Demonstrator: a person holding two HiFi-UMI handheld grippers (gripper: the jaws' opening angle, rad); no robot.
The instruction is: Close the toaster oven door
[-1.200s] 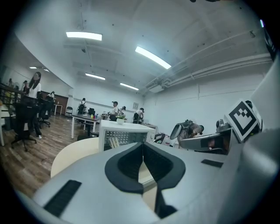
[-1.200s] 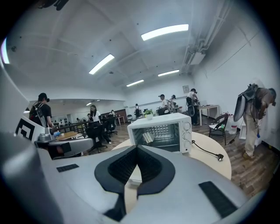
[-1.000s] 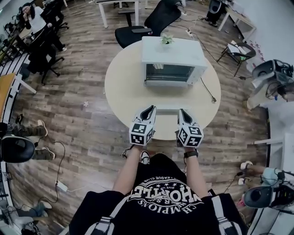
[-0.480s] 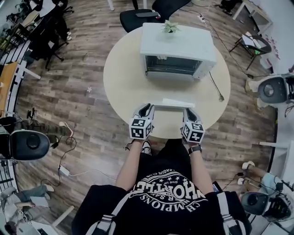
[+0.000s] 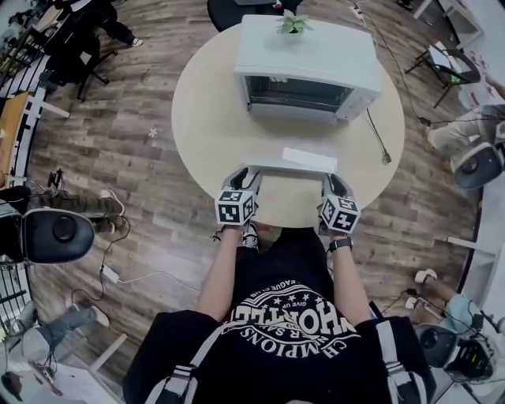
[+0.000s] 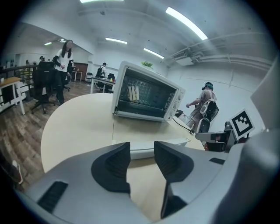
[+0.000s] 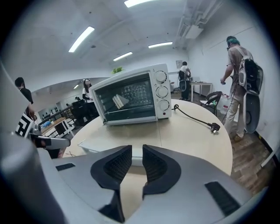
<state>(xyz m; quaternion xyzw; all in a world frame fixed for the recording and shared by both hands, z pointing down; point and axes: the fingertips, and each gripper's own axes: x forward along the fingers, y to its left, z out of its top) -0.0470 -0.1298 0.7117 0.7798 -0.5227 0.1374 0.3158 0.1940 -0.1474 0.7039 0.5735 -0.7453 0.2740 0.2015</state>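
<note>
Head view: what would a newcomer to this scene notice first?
A white toaster oven with a small plant on top stands at the far side of the round beige table. Nearer, a flat white tray lies just ahead of the left tool and right tool, whose jaws have just been opening, gripping nothing.

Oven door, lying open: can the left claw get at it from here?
Probably yes. The left claw has just been opening and is empty, and the door has its near edge just past the claw's tips, with nothing between.
</note>
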